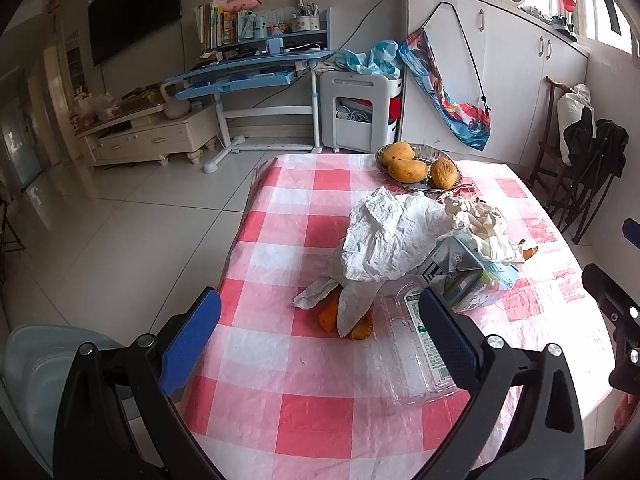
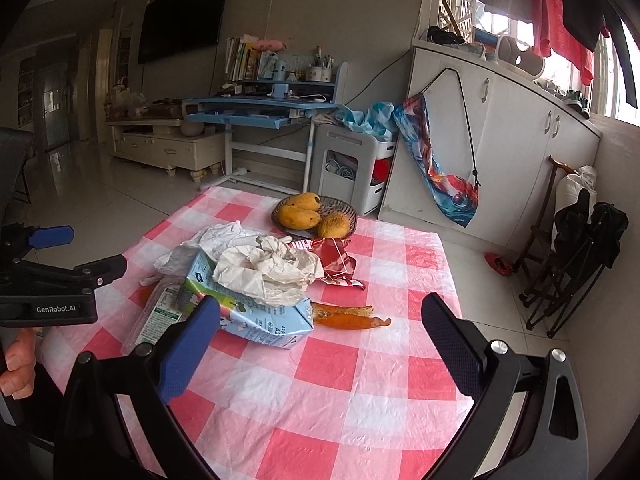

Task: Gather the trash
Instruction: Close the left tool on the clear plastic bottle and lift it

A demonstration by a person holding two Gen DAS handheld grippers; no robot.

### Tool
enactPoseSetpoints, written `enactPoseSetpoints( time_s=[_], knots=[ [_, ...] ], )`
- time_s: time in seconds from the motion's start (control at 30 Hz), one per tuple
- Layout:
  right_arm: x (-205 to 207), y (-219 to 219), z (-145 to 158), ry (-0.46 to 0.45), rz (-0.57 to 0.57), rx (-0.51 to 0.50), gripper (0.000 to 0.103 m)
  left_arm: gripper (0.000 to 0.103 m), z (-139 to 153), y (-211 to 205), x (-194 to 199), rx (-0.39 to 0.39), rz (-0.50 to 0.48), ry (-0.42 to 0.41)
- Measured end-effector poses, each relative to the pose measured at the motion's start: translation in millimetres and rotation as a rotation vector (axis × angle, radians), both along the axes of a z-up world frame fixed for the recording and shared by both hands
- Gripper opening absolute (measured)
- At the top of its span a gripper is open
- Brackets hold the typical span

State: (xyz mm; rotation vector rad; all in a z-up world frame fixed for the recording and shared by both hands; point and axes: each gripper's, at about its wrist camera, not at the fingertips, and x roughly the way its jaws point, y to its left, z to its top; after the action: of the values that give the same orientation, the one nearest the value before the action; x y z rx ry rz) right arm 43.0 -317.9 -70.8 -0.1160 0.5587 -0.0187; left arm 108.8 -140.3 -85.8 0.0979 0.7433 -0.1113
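Here both tools, left tool and right tool, gape empty above the trash pile (checked tablecloth beneath).

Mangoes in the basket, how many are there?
3. Two mangoes lie together, one at the far left of the basket and one just in front of it. The third sits at the right. More could hide behind them.

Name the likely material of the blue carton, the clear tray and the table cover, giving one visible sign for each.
Blue carton: coated paperboard, folded creases, printed faces.
Clear tray: thin glossy plastic; the checks show through.
Table cover: probably plastic sheet, shiny and finely wrinkled.
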Motion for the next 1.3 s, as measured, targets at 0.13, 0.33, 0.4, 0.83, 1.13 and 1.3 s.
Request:
enactPoseSetpoints(
  time_s=[0.13, 0.33, 0.4, 0.83, 1.13, 1.3],
  knots=[
    [1, 0, -1, 0.003, 0.004, 0.002, 0.097, 0.096, 0, 0, 0, 0.0, -0.001, 0.0],
    [1, 2, -1, 0.004, 0.014, 0.008, 0.097, 0.096, 1, 1, 0, -0.002, 0.001, 0.0],
    [1, 2, -1, 0.005, 0.025, 0.017, 0.097, 0.096, 1, 2, 0, -0.005, 0.001, 0.0],
    [7, -4, -9, 0.077, 0.007, 0.022, 0.097, 0.096, -5, 31, 14, -0.048, 0.059, 0.037],
    [9, -5, -11, 0.09, -0.007, 0.013, 0.097, 0.096, -13, 7, 10, -0.106, -0.105, 0.118],
    [10, -14, -11, 0.095, -0.041, 0.027, 0.097, 0.096, -28, -21, 15, -0.161, -0.162, 0.217]
  ],
)
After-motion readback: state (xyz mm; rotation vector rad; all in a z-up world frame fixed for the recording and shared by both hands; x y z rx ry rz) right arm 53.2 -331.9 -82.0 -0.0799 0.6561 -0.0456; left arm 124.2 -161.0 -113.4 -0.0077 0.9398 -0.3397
